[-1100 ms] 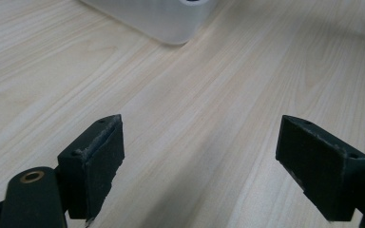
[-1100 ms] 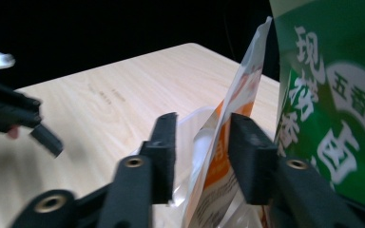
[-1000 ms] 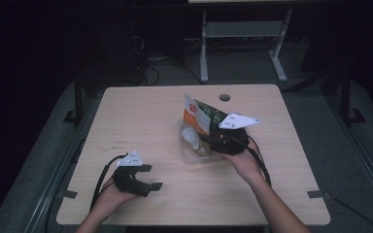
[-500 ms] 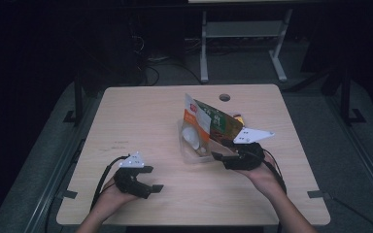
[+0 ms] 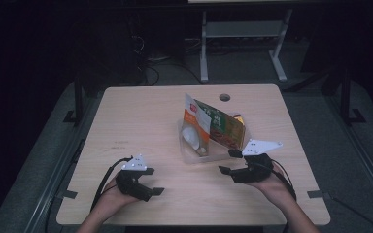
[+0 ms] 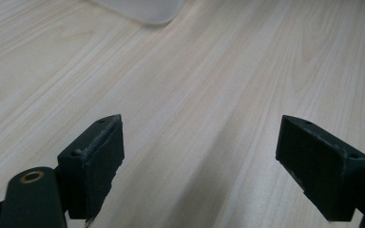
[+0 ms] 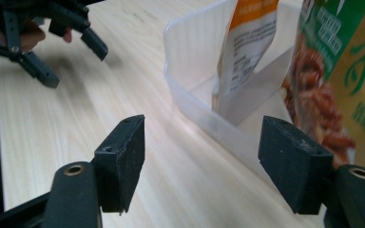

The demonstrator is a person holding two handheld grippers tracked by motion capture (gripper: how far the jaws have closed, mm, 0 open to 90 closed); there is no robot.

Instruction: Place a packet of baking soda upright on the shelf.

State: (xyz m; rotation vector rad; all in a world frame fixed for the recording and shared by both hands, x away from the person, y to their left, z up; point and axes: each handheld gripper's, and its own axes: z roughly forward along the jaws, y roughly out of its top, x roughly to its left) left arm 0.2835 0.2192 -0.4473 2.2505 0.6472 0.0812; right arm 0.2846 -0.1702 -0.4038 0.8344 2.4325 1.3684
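A clear plastic container (image 5: 190,156) sits mid-table with two food pouches standing in it, an orange-and-white pouch (image 5: 193,127) and a green-and-brown pouch (image 5: 224,129). My right gripper (image 5: 228,161) rests low just right of the container's near corner. Its jaws have just been opening and hold nothing. In the right gripper view that gripper (image 7: 202,161) faces the container wall (image 7: 195,111), with the orange-and-white pouch (image 7: 244,52) and the green pouch (image 7: 335,71) behind it. My left gripper (image 5: 154,181) lies open at the near left, over bare wood (image 6: 199,175).
The wooden table (image 5: 141,121) has a round cable hole (image 5: 224,97) near its far edge. A corner of the container (image 6: 142,7) shows at the top of the left gripper view. A metal stand (image 5: 243,34) is on the floor beyond the table.
The right gripper has drawn back from the pouches toward the near right and sunk to the table, its jaws spreading. The green pouch stays leaning in the container. The left gripper has not moved.
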